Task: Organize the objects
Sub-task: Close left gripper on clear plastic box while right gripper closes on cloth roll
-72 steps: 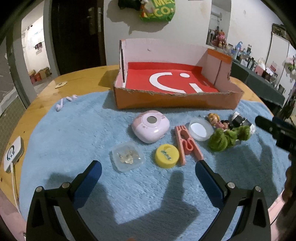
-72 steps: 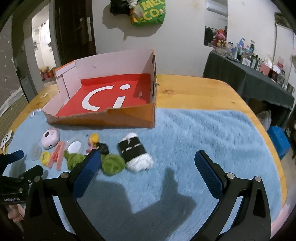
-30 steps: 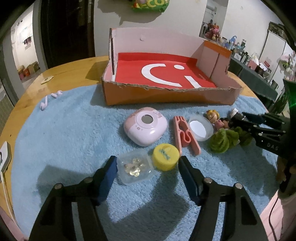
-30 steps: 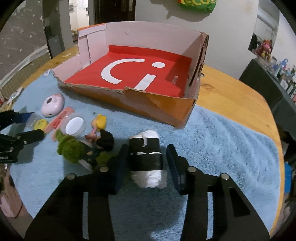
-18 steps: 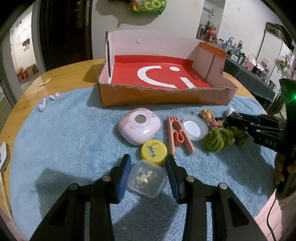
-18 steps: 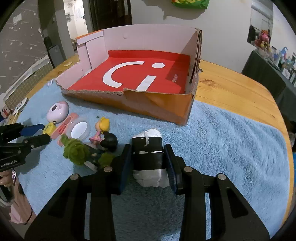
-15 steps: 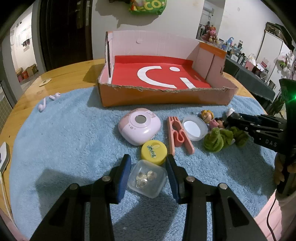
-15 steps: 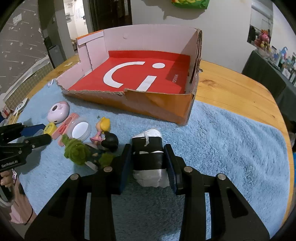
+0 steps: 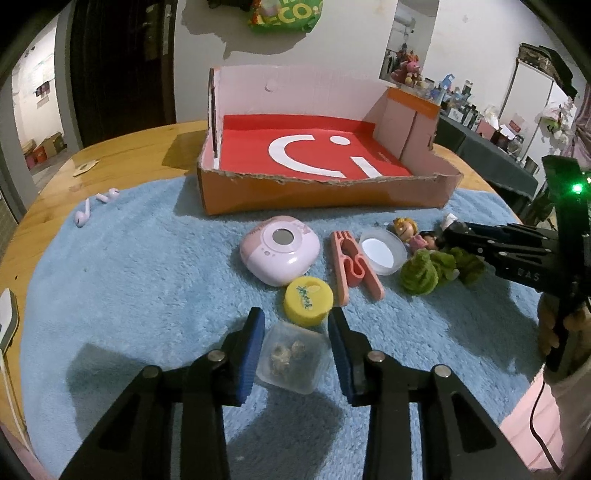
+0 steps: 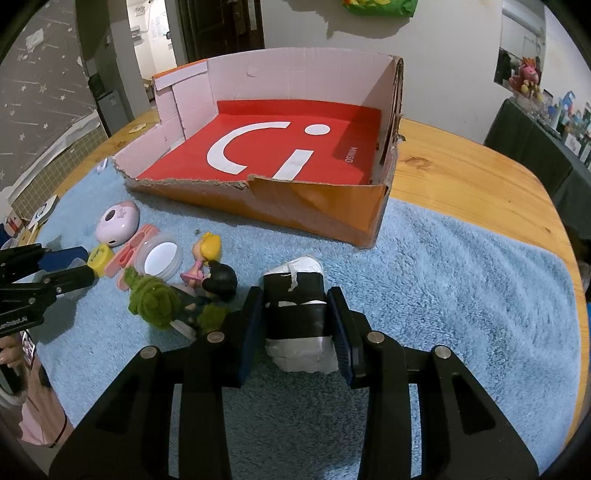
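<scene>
Clear plastic case [image 9: 291,356] may pop out as our left fingers [image 9: 255,343] close; right fingers [image 10: 255,321] grip the taped bundle [image 10: 297,314], box [image 10: 266,206] at twelve o'clock.

Setting: a lived-in home room. Round wooden tabletop [image 10: 480,177] under a blue fleece blanket [image 9: 129,295]. Behind the tabletop: dark wooden door [image 9: 122,62], white wall with a green snack bag [image 9: 284,14] hung on it. Right of the tabletop: dark-clothed side table [image 9: 491,155] crowded with toys and trinkets. Left of it: doorway to a hall with boxes [image 9: 40,147].
</scene>
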A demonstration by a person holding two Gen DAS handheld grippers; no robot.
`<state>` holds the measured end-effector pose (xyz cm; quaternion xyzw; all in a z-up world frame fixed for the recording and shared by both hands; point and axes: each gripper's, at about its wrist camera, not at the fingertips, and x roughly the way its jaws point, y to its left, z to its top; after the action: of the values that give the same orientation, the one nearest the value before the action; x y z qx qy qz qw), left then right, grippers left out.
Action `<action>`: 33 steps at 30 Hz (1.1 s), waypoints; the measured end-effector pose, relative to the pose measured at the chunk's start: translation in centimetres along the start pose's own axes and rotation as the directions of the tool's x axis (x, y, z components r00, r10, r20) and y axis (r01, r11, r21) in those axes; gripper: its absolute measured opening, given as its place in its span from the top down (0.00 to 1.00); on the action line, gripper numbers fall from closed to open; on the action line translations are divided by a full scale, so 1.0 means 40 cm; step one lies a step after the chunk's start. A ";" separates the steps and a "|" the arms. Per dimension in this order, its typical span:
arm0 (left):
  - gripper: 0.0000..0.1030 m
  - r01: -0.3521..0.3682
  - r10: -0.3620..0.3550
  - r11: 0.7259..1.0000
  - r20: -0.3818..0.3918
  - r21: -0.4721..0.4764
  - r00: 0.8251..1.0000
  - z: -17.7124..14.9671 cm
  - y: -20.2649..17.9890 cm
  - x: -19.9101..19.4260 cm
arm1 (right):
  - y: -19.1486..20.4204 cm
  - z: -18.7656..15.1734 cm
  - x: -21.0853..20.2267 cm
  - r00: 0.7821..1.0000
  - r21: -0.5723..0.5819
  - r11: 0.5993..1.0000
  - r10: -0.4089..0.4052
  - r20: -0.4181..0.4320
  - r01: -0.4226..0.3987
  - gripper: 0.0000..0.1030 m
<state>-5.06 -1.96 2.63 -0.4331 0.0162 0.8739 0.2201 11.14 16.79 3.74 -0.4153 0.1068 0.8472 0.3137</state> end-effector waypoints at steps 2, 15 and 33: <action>0.64 0.002 -0.002 1.000 0.003 0.004 1.000 -0.002 0.001 -0.005 | 0.000 0.000 -0.001 1.000 0.002 1.000 0.001 0.000 -0.001 0.67; 0.65 0.003 -0.005 0.998 0.030 0.062 1.000 0.010 -0.010 -0.003 | -0.001 0.011 -0.016 1.000 0.015 1.000 -0.008 0.019 0.008 0.67; 0.29 0.024 -0.029 0.999 0.098 0.045 0.995 -0.037 0.005 -0.026 | 0.000 -0.009 -0.031 0.997 -0.004 0.999 -0.050 0.055 0.050 0.32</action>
<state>-3.49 -2.87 2.49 -0.3846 0.0188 0.8907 0.2417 11.93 16.09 4.46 -0.3953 0.0857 0.8504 0.3365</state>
